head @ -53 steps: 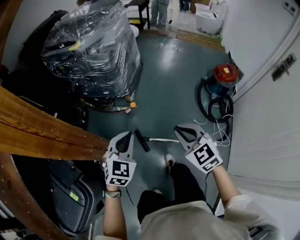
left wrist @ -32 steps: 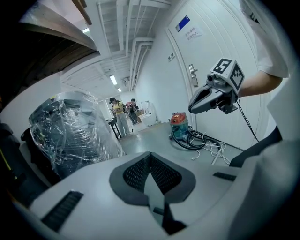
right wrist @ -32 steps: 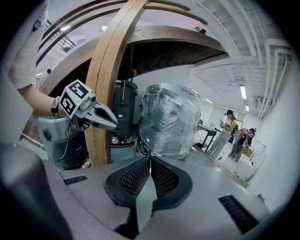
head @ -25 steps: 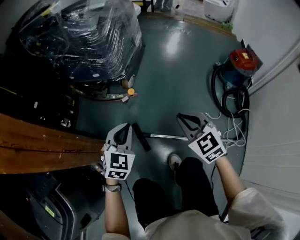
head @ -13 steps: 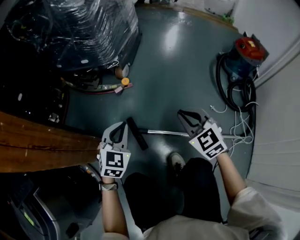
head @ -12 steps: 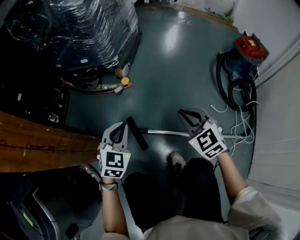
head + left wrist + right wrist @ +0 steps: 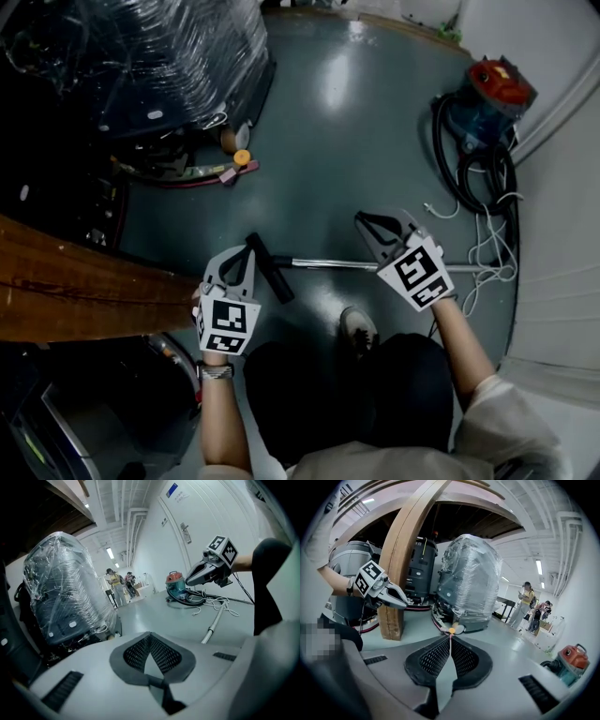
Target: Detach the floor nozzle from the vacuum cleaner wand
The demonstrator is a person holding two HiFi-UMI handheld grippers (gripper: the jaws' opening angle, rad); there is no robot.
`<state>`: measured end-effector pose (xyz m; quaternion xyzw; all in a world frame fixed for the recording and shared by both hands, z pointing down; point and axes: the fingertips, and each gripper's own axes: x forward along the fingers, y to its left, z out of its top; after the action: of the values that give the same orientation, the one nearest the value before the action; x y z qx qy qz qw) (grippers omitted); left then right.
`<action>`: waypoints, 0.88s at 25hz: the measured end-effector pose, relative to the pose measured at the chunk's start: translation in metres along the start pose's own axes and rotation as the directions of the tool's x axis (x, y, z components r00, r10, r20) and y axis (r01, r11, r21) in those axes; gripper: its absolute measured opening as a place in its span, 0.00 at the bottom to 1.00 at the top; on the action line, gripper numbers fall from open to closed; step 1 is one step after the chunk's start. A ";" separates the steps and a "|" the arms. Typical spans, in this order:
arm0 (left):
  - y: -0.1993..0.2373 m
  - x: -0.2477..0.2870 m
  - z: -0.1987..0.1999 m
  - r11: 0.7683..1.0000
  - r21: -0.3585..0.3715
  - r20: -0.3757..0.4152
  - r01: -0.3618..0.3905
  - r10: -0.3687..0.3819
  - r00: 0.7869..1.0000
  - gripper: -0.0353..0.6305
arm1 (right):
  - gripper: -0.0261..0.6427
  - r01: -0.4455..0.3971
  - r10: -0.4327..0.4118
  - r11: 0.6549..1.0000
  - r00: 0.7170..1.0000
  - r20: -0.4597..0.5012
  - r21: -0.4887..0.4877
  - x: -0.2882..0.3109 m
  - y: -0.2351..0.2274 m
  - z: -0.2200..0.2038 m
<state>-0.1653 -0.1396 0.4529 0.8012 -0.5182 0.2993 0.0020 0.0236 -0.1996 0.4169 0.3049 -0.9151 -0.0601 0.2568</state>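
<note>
A black floor nozzle (image 7: 269,268) lies on the grey floor, joined to a silver wand (image 7: 328,263) that runs right toward the wall. My left gripper (image 7: 244,253) is shut and empty, its tip just left of the nozzle. My right gripper (image 7: 360,220) is also shut and empty, hovering over the wand's middle. In the left gripper view the shut jaws (image 7: 150,634) fill the foreground, with the wand (image 7: 212,629) and the right gripper (image 7: 190,581) beyond. The right gripper view shows its own shut jaws (image 7: 450,638) and the left gripper (image 7: 404,603) at the left.
A red and blue vacuum canister (image 7: 487,94) with a coiled black hose (image 7: 469,169) and white cord (image 7: 487,253) sits by the right wall. A plastic-wrapped machine (image 7: 150,56) stands at the back left. A wooden beam (image 7: 84,281) lies left. My shoe (image 7: 360,328) is near the wand.
Both grippers have sunk toward the floor as the person crouched, ending closer to the nozzle and wand. Both stayed shut and empty.
</note>
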 end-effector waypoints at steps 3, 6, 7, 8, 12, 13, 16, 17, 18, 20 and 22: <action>-0.009 0.013 -0.008 0.999 0.002 0.029 0.044 -0.044 0.999 0.06 | 0.08 -0.003 0.003 1.000 1.000 -0.005 0.004 0.007 0.004 -0.014; -0.015 0.032 -0.016 0.996 0.005 0.058 0.087 -0.088 0.994 0.06 | 0.08 -0.010 0.010 1.000 1.000 0.005 -0.011 0.021 0.005 -0.026; -0.016 0.037 -0.021 0.995 0.008 0.057 0.099 -0.099 0.993 0.06 | 0.08 -0.013 0.013 1.000 1.000 0.006 -0.017 0.027 0.007 -0.031; -0.019 0.041 -0.025 0.993 0.013 0.054 0.114 -0.114 0.992 0.06 | 0.08 -0.017 0.017 1.000 1.000 0.004 -0.022 0.032 0.009 -0.036; -0.027 0.062 -0.041 0.984 0.016 0.052 0.178 -0.179 0.982 0.06 | 0.08 -0.030 0.030 0.999 1.000 -0.011 -0.018 0.053 0.016 -0.058; -0.027 0.069 -0.045 0.983 0.010 0.049 0.182 -0.182 0.982 0.06 | 0.08 -0.034 0.034 0.999 0.999 -0.014 -0.020 0.058 0.018 -0.063; -0.026 0.091 -0.060 0.982 0.001 0.030 0.191 -0.191 0.981 0.06 | 0.08 -0.060 0.059 0.998 0.998 -0.029 -0.036 0.077 0.027 -0.081; -0.028 0.099 -0.066 0.980 0.003 0.018 0.198 -0.198 0.980 0.06 | 0.08 -0.070 0.069 0.997 0.997 -0.034 -0.037 0.083 0.030 -0.088; -0.031 0.106 -0.071 0.978 0.007 0.006 0.208 -0.208 0.978 0.06 | 0.08 -0.082 0.081 0.996 0.996 -0.039 -0.036 0.089 0.034 -0.095; -0.038 0.120 -0.084 0.974 0.018 -0.021 0.226 -0.226 0.974 0.06 | 0.08 -0.106 0.105 0.994 0.993 -0.046 -0.028 0.099 0.039 -0.106; -0.043 0.131 -0.098 0.971 0.030 -0.051 0.238 -0.236 0.970 0.05 | 0.08 -0.125 0.124 0.992 0.991 -0.049 -0.019 0.108 0.045 -0.117</action>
<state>-0.1392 -0.1973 0.6099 0.8499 -0.4133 0.3249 0.0354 -0.0149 -0.2211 0.5760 0.2455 -0.9253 -0.0465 0.2851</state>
